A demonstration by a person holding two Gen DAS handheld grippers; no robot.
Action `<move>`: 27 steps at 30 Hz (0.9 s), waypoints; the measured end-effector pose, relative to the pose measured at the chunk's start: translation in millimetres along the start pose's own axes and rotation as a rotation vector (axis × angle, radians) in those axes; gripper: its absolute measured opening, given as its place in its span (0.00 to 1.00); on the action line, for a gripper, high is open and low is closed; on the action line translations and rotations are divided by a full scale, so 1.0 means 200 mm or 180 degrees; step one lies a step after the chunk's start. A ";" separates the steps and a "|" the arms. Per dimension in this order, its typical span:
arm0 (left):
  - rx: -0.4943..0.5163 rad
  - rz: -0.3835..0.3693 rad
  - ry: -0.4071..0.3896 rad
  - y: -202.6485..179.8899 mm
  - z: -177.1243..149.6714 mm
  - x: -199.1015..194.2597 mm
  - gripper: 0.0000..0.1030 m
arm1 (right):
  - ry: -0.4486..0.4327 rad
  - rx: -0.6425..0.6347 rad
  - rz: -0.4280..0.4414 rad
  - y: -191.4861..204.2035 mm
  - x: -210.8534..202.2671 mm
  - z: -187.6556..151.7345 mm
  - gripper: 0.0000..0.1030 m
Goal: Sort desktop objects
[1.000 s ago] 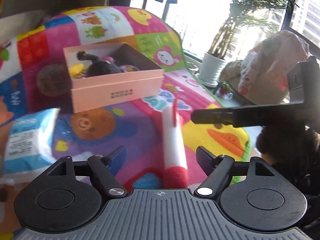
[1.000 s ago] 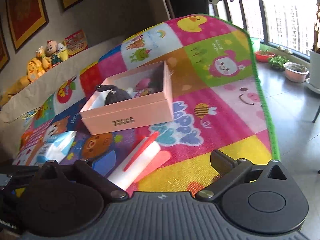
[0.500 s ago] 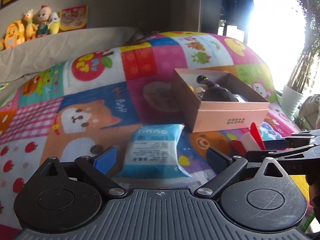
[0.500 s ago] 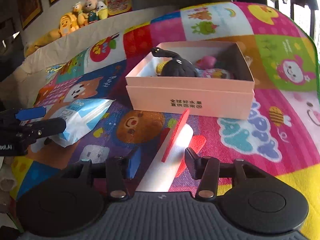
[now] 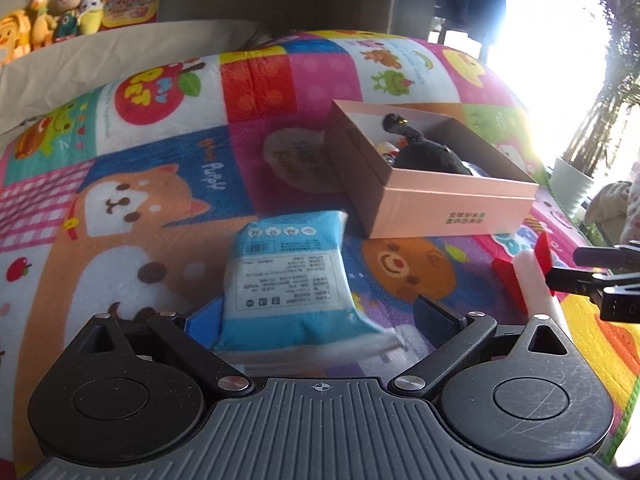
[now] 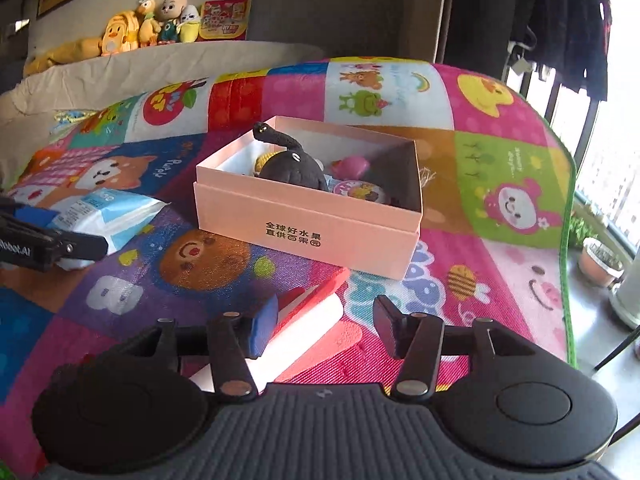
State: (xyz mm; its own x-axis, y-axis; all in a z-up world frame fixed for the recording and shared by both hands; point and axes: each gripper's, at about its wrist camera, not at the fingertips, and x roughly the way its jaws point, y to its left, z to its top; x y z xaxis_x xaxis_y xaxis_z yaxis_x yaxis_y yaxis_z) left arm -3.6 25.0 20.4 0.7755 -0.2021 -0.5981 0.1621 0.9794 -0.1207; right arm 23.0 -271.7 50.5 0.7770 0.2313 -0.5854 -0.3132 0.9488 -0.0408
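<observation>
A blue and white tissue pack (image 5: 288,280) lies on the colourful play mat, between the open fingers of my left gripper (image 5: 316,316); it also shows in the right wrist view (image 6: 108,216). A white and red foam toy (image 6: 308,320) lies between the open fingers of my right gripper (image 6: 324,324), close to the blue left pad; it also shows in the left wrist view (image 5: 532,276). A pink box (image 6: 308,216) holding a black plush and small toys stands beyond both; it also shows in the left wrist view (image 5: 432,196).
The play mat (image 6: 500,200) covers a raised surface that drops off at its green right edge. Plush toys (image 6: 148,24) sit on a ledge at the back. Plant pots (image 6: 600,264) stand on the floor to the right.
My left gripper swung left from the foam toy to the tissue pack and closed in around it. My right gripper moved in over the foam toy; its fingers narrowed, then widened again.
</observation>
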 end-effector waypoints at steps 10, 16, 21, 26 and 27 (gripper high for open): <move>-0.0118 0.0166 0.0089 0.01 -0.05 0.04 0.99 | 0.0449 0.0540 0.0697 0.02 0.14 0.00 0.46; -0.0257 0.0390 -0.0039 0.07 -0.04 0.03 0.99 | 0.0328 0.0323 0.0614 0.14 0.33 0.11 0.47; -0.0385 0.0405 0.0032 0.10 -0.03 0.05 1.00 | 0.0430 0.0067 0.0302 0.20 0.45 0.14 1.00; -0.0327 0.0446 0.0065 0.09 -0.04 0.06 1.00 | 0.0504 -0.0330 0.0279 0.20 0.50 0.16 1.00; -0.0324 0.0450 0.0068 0.09 -0.04 0.06 1.00 | 0.0387 -0.0421 0.0329 0.20 0.50 0.14 1.00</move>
State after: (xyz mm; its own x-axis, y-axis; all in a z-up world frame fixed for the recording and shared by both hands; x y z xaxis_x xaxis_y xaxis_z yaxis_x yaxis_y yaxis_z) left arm 4.7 39.7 4.8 0.7729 -0.0633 -0.6313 -0.0110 0.9935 -0.1131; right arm 103.9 -204.3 13.7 0.6680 0.2907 -0.6850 -0.4630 0.8830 -0.0767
